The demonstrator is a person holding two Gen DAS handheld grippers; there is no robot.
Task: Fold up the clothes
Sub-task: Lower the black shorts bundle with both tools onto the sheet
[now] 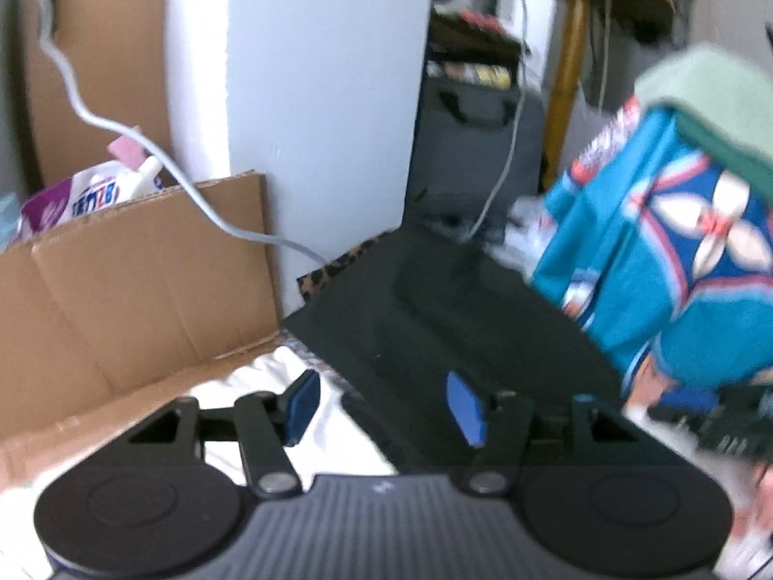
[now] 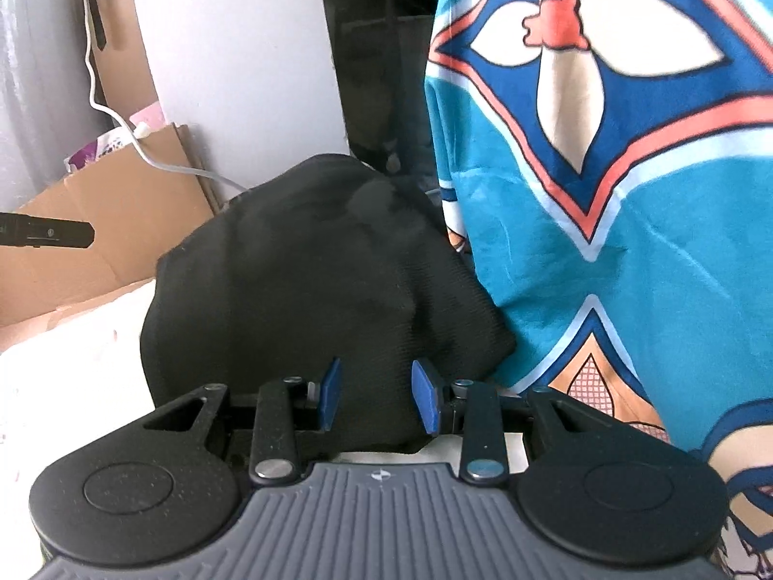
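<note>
So there are 2 grippers here, each with 2 blue pads. The left gripper (image 1: 384, 408) has its jaws spread wide with nothing between them, just hanging over the spot where the white surface (image 1: 338, 440) meets the black garment (image 1: 435, 309). The right gripper (image 2: 379, 398) has its jaws partly apart, and nothing is pinched there either; the pads sit right over the near edge of the same black garment (image 2: 309, 280) without squeezing it.

Clothes count: I can make out 2 pieces for sure. 1 is the black garment, lying folded into a flat-ish bundle on the white surface (image 2: 72, 377), just in front of both grippers. The other is a teal patterned cloth (image 2: 604, 193) with white petals and coral and blue trim, hanging down at the right and filling most of that side of the right wrist view. In the left wrist view the same teal patterned cloth (image 1: 676, 251) hangs under something green (image 1: 710, 92), too blurry to tell what.

Background stuff: 1 open cardboard box (image 1: 121, 280) at the left with 1 white bottle or pouch (image 1: 106, 188) inside, 1 white cable (image 1: 145, 145) snaking down along the white wall (image 1: 314, 72), and 1 dark bag (image 1: 478, 145) further back next to 1 yellowish pole (image 1: 570, 72).
</note>
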